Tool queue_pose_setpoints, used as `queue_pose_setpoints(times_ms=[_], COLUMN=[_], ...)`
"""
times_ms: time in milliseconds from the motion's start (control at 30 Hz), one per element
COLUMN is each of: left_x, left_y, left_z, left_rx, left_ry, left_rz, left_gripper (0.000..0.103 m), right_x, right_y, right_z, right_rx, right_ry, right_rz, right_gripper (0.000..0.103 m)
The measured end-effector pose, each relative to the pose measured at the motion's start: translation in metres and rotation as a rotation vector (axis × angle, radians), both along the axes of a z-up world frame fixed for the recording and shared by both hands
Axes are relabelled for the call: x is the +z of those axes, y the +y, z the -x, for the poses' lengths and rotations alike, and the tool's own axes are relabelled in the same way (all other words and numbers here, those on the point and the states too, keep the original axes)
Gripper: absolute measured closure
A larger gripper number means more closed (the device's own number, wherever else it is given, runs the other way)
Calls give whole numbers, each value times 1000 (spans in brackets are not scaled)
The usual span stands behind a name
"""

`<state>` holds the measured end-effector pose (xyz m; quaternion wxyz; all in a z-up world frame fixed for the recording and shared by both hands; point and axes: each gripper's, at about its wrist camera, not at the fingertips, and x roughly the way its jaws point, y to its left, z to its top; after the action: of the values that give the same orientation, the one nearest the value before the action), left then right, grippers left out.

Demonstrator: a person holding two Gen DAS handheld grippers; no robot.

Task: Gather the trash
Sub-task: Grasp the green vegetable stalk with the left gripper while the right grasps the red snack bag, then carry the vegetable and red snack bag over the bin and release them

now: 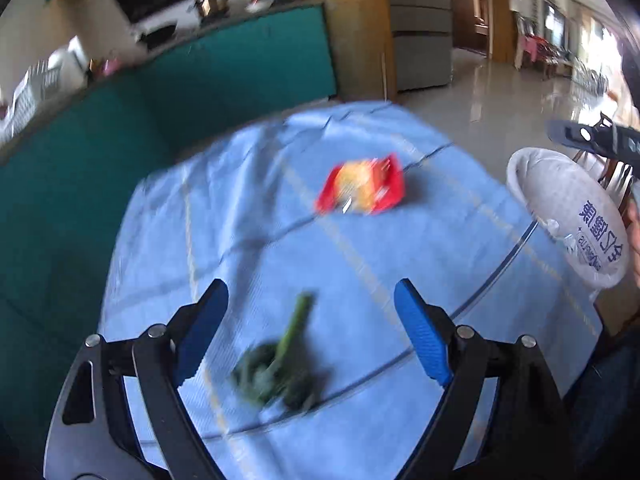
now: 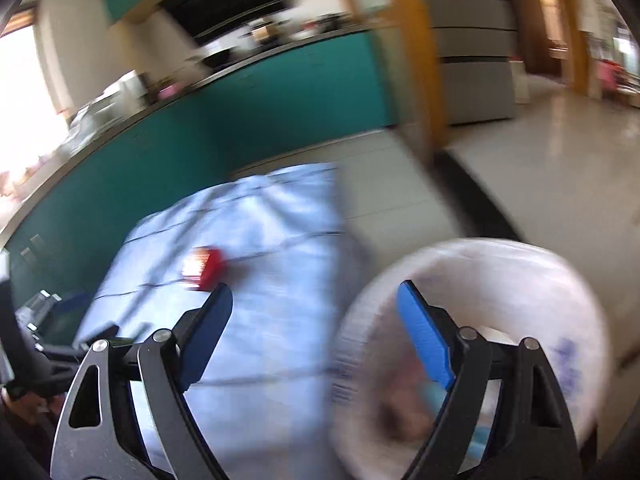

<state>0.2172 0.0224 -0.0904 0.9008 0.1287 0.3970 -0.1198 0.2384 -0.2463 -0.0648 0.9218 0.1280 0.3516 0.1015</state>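
Note:
A green vegetable scrap (image 1: 280, 364) lies on the blue tablecloth (image 1: 248, 208) between the open fingers of my left gripper (image 1: 310, 300), which hovers just above it. A red and yellow snack wrapper (image 1: 362, 186) lies farther back on the cloth; it also shows in the right wrist view (image 2: 204, 266). A white bin lined with a printed plastic bag (image 1: 572, 208) stands off the table's right edge. My right gripper (image 2: 316, 300) is open and empty above the bin (image 2: 500, 280), which holds some blurred trash (image 2: 404, 408). The right gripper (image 1: 600, 138) shows above the bin in the left view.
A teal counter (image 1: 160, 112) with clutter runs behind the table. A wooden pillar (image 1: 360, 32) and grey cabinet (image 1: 420, 40) stand beyond. Shiny tiled floor (image 1: 500, 100) stretches to the right. Both views are motion-blurred.

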Motion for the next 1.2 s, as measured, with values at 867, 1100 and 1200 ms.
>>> queue_pose_setpoints(times_ms=[867, 1100, 1200], left_x=[-22, 13, 19], left_y=[35, -34, -83], left_z=[5, 22, 25], left_rx=[-74, -257, -338], left_ry=[89, -37, -31], left_rz=[149, 266, 275], left_gripper=[82, 82, 82], right_x=[-12, 35, 32], right_y=[96, -10, -69], right_z=[-50, 37, 73], right_rx=[155, -118, -275], right_ry=[19, -146, -144], right_rz=[23, 95, 97], right_gripper=[87, 87, 87])
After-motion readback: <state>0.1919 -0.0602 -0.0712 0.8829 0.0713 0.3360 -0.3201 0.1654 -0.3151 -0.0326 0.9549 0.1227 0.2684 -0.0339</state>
